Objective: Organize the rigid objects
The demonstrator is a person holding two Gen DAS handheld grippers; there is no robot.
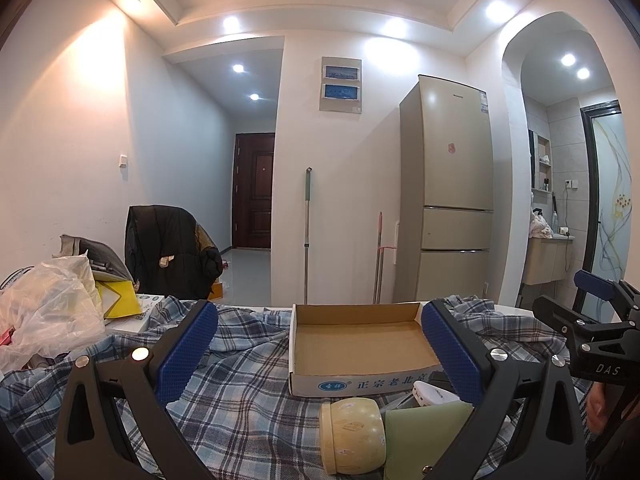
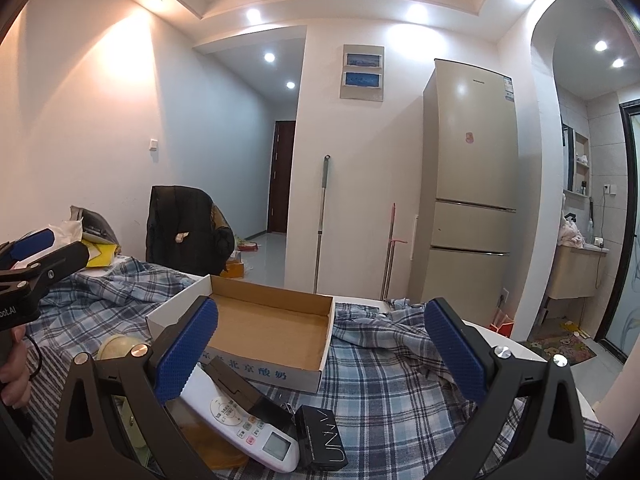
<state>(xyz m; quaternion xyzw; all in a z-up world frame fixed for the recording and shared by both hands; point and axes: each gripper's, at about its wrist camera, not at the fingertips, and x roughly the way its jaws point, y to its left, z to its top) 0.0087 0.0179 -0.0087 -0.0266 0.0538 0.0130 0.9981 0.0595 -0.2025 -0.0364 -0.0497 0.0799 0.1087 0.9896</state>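
Left wrist view: shallow open cardboard box (image 1: pixel 360 344), empty, on the blue plaid cloth (image 1: pixel 240 400), likely the collection tray. Cream round jar (image 1: pixel 352 436) lies on its side just before it. Left gripper (image 1: pixel 320 356) level above the cloth, jaws wide apart, holding nothing.

Right wrist view: white remote control (image 2: pixel 244 424) and small black box (image 2: pixel 320 440) near the cardboard box, awaiting sorting. Right gripper (image 2: pixel 320 356) level, jaws spread, empty.

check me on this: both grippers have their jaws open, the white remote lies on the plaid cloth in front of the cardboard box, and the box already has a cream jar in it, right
Not quite. The cardboard box is empty; both wrist views show only its bare brown floor. The cream jar lies on its side on the plaid cloth, outside the box, as the left wrist view shows. The rest holds: the left gripper and right gripper have open jaws, and the white remote lies before the box.
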